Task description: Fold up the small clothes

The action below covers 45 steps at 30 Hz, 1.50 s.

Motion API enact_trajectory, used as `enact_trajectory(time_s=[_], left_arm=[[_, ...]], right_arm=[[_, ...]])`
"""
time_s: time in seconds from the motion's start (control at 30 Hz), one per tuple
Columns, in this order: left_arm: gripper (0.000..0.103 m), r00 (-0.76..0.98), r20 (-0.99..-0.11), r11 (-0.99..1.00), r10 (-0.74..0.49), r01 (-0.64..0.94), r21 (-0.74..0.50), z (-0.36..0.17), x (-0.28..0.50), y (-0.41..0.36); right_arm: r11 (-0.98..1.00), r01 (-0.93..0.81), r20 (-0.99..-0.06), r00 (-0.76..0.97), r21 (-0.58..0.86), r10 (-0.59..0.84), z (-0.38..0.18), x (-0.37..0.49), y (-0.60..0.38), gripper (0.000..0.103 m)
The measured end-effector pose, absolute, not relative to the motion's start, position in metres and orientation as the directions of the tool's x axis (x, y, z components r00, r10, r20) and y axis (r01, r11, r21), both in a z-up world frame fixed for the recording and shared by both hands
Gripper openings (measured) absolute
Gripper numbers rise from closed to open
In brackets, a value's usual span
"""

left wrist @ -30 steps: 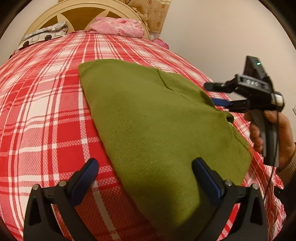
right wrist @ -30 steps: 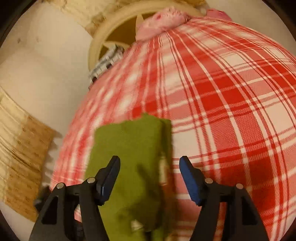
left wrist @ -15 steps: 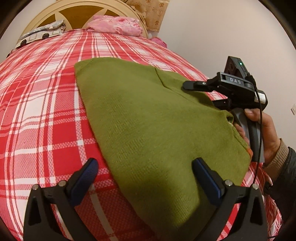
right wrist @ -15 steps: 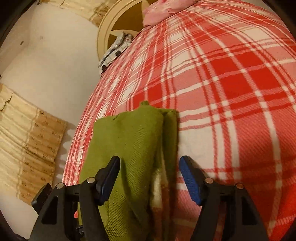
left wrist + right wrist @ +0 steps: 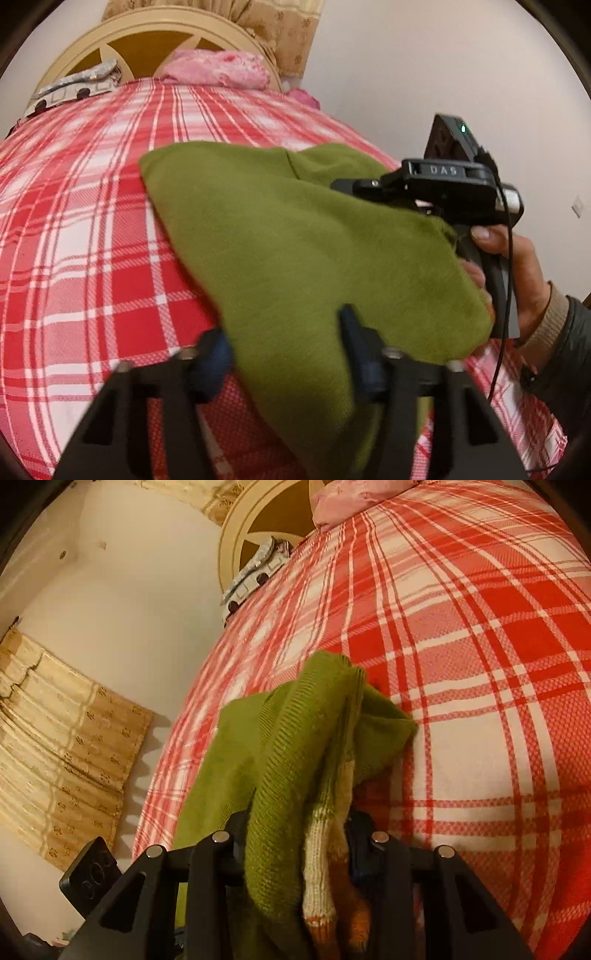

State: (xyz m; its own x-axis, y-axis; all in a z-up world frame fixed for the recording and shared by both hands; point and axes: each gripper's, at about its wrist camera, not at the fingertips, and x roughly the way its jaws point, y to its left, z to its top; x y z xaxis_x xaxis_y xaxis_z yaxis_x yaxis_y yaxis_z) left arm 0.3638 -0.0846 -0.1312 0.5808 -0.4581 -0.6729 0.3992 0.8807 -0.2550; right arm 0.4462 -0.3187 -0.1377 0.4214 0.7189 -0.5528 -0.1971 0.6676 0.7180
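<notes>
A green knitted garment (image 5: 295, 236) lies on the red and white checked bed cover (image 5: 74, 258). My left gripper (image 5: 284, 350) is shut on the garment's near edge, the cloth bunched between the blue pads. My right gripper (image 5: 295, 834) is shut on the garment's other end (image 5: 295, 757), where a cream and orange striped part (image 5: 321, 867) shows between the fingers. In the left wrist view the right gripper's body (image 5: 443, 184) sits at the garment's right side, held by a hand (image 5: 517, 266).
A pink pillow (image 5: 218, 70) and a grey patterned item (image 5: 74, 88) lie by the cream headboard (image 5: 147, 37) at the far end. A wall (image 5: 443, 74) runs along the bed's right side. A beige curtain (image 5: 55, 757) hangs left of the bed.
Both grippers have closed on the green garment, each jaw going from wide open to pinched on cloth. The garment's ends are now lifted and bunched.
</notes>
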Motion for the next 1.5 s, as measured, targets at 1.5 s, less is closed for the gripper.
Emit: enact_trajectory(time_s=[1.5], left_arm=[[0.033, 0.756, -0.637, 0.973, -0.152, 0.001, -0.232, -0.091, 0.168, 0.187]], right_arm=[[0.357, -0.456, -0.396, 0.011, 0.815, 0.918, -0.103, 0.336, 0.059, 0.034]])
